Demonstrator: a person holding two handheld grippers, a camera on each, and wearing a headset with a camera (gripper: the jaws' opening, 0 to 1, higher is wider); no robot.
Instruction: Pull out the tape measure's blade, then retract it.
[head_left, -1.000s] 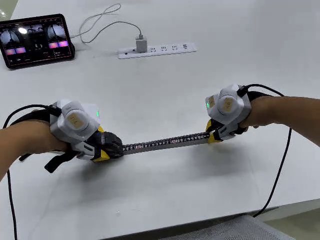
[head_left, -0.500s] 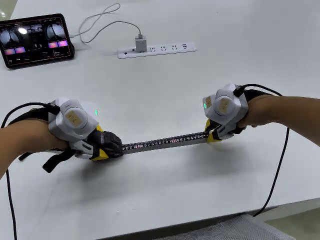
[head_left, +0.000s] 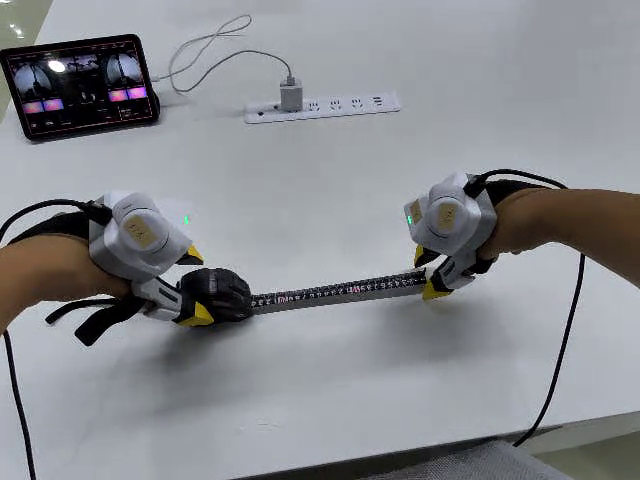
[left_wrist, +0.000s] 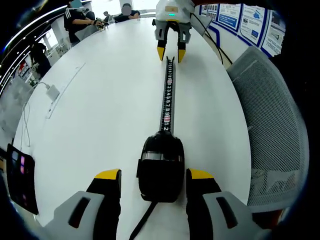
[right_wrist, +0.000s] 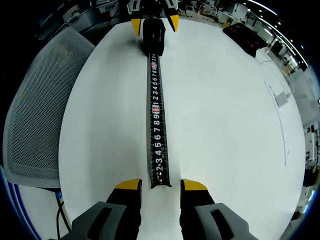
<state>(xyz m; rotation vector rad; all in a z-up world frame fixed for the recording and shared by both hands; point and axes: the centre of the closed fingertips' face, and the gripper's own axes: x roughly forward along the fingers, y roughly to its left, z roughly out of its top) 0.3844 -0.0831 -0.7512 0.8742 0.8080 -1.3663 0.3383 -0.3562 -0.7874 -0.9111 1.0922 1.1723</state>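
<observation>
Tape measure case (head_left: 225, 295) sitting half hidden between the left gripper's (head_left: 196, 285) jaws, its strap (left_wrist: 142, 220) running off the picture's edge between them, blade (head_left: 335, 291) tip disappearing between the right gripper's (head_left: 427, 273) jaws, blade numbers showing too small to read.

Glossy, probably plastic tape measure case (left_wrist: 160, 167)

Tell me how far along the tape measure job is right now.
Done: the blade lies pulled out across the table. In hand: the left gripper straddles the black case, and the right gripper has its jaws apart on either side of the blade's tip. Left: retracting it into the case.
</observation>
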